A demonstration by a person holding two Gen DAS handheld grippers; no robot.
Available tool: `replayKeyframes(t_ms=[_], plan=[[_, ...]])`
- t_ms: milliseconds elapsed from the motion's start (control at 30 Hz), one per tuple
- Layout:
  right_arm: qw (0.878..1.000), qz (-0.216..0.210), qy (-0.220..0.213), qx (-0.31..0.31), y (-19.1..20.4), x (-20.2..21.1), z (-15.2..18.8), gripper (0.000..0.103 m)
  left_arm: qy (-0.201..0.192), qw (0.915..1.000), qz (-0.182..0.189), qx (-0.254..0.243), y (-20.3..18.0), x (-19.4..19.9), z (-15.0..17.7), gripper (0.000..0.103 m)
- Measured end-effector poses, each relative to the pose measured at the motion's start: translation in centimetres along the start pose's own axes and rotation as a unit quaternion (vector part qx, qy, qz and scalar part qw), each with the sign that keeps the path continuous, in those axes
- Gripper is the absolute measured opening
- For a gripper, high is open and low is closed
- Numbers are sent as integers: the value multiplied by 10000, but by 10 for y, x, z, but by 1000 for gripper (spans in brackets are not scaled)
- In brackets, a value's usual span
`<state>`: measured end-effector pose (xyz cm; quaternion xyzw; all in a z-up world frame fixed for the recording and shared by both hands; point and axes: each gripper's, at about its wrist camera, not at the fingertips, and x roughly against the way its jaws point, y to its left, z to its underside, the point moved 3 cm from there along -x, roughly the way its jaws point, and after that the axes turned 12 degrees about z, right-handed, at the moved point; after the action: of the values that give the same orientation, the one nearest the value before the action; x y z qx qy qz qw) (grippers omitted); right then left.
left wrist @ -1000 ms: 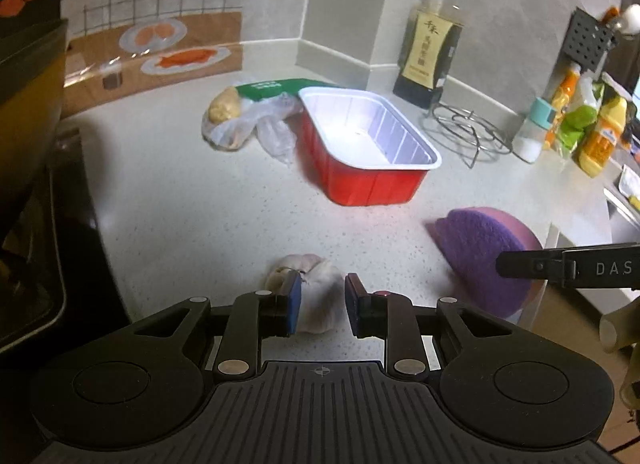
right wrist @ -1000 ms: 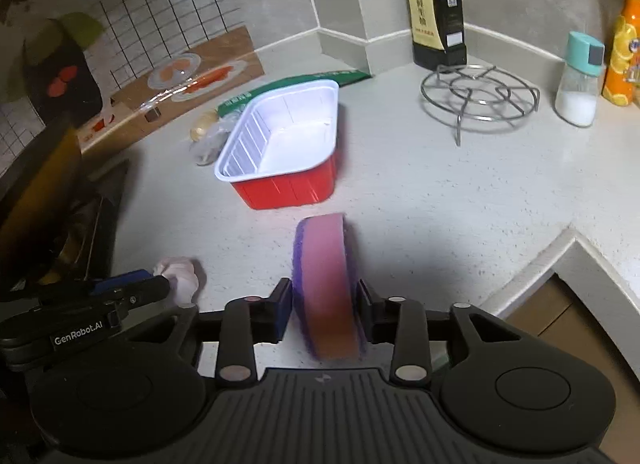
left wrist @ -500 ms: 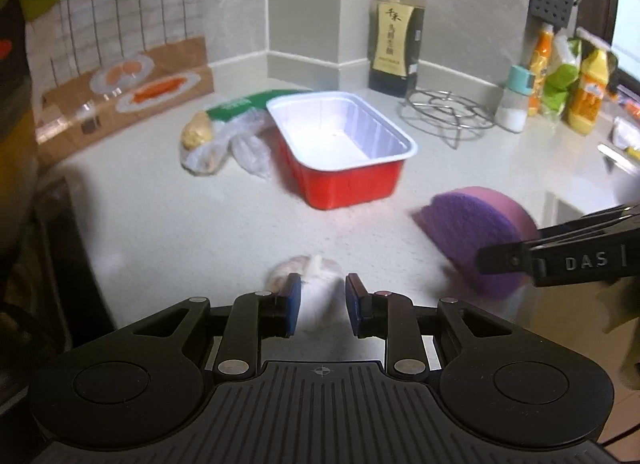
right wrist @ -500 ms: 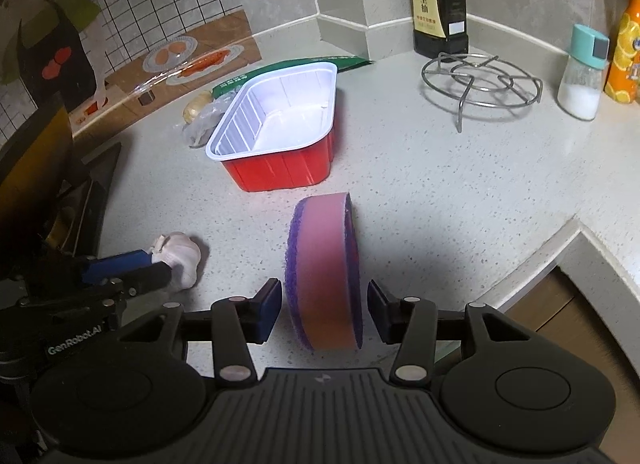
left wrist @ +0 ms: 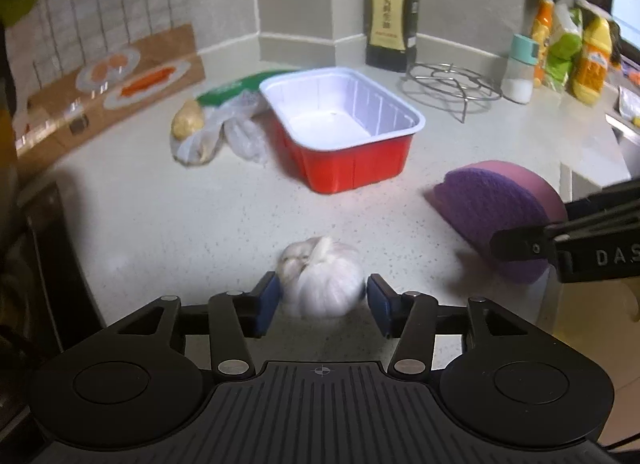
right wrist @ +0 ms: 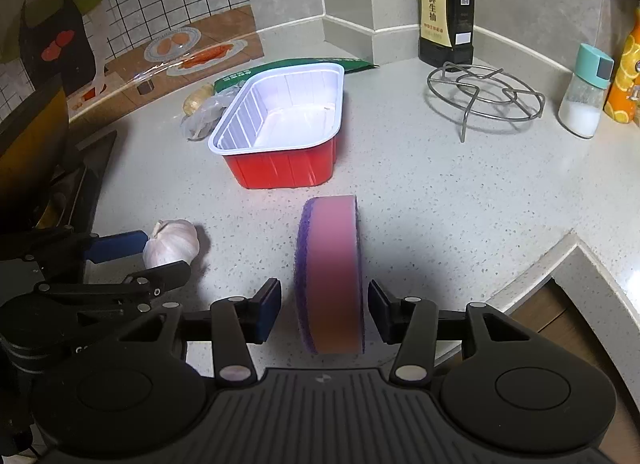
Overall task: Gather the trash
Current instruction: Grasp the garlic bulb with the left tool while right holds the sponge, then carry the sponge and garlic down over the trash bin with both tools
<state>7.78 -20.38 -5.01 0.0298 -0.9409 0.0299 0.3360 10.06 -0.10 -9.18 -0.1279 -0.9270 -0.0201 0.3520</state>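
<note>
A white garlic bulb rests on the speckled counter between the blue pads of my left gripper. Its jaws are opening and stand wide, a pad close on each side of the bulb without pressing it. A round purple and pink sponge stands on its edge between the jaws of my right gripper, which is open with a gap on both sides. In the left wrist view the sponge shows at the right. A red tray with a white inside sits further back, holding nothing.
Left of the tray lie a clear plastic bag with ginger and a green packet. A dark sauce bottle, wire trivet and salt shaker stand at the back. The counter edge drops off at right; a dark stove lies left.
My right gripper let go of the sponge, which now stands free between its jaws. My left gripper's jaws went from narrow to wide around the garlic.
</note>
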Motion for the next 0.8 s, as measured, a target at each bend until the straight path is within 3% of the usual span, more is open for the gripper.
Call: replayKeyframes(t_ms=[167, 300, 467, 533, 567, 600, 667, 800], plan=[[9999, 61, -63, 117, 1, -2, -4, 52, -13, 9994, -16, 351, 14, -7, -1, 57], [9990, 140, -146, 407, 11, -9, -15, 61, -151, 9989, 83, 434, 21, -14, -7, 57], [9989, 142, 104, 446, 19, -31, -23, 61, -184, 9982, 331, 465, 25, -19, -9, 55], [9991, 123, 170, 362, 20, -35, -22, 59, -124, 9970, 420, 641, 29, -18, -8, 55], [9992, 133, 183, 338, 21, -36, -22, 54, -98, 9961, 445, 759, 31, -17, -8, 55], [9992, 144, 198, 329, 22, -37, -21, 42, -83, 9953, 453, 850, 33, -16, -7, 55], [9991, 115, 262, 315, 23, -37, -22, 32, -89, 9948, 428, 925, 35, -12, -6, 55], [9996, 120, 152, 199, 29, -27, -21, 32, -154, 9943, 530, 917, 39, -7, -1, 55]])
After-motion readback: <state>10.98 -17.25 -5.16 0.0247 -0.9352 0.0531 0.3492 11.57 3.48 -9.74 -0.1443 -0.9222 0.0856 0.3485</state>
